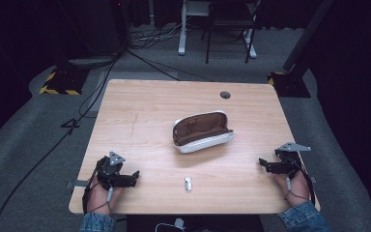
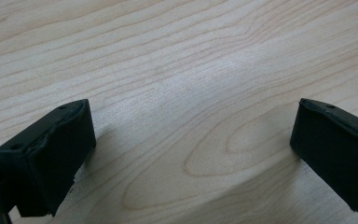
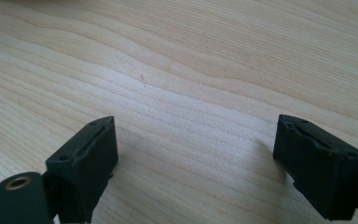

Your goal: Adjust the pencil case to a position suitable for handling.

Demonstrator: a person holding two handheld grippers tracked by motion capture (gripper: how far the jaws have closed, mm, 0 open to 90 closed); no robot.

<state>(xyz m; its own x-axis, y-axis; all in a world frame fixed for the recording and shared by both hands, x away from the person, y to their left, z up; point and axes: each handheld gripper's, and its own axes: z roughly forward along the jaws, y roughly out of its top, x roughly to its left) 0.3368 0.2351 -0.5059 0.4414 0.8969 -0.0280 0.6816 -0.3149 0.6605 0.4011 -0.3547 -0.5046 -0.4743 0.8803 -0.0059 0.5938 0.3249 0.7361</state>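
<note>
Bright, evenly lit table (image 1: 145,104); dark, murky surroundings.

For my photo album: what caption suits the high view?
Two hand-held grippers rest beside an open pouch and small clip.

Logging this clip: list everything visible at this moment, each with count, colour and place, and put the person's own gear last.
Table: one, light wood, centre of the high view.
Pouch: one, white outside, brown inside, lying open mid-table.
Small object: one, pale grey, near the front edge; too small to identify.
Round hole: one, dark, far right of the tabletop.
Chair: one, dark, on the grey floor beyond the table.
White frame: one, beside the chair.
Striped bases: two, black and yellow, off the far corners.
Floor cables: several, black.
Left gripper: one, black, front left, fingers apart over bare wood.
Right gripper: one, black, front right, fingers apart.
Sleeves: two, blue denim, bottom edge.
</note>
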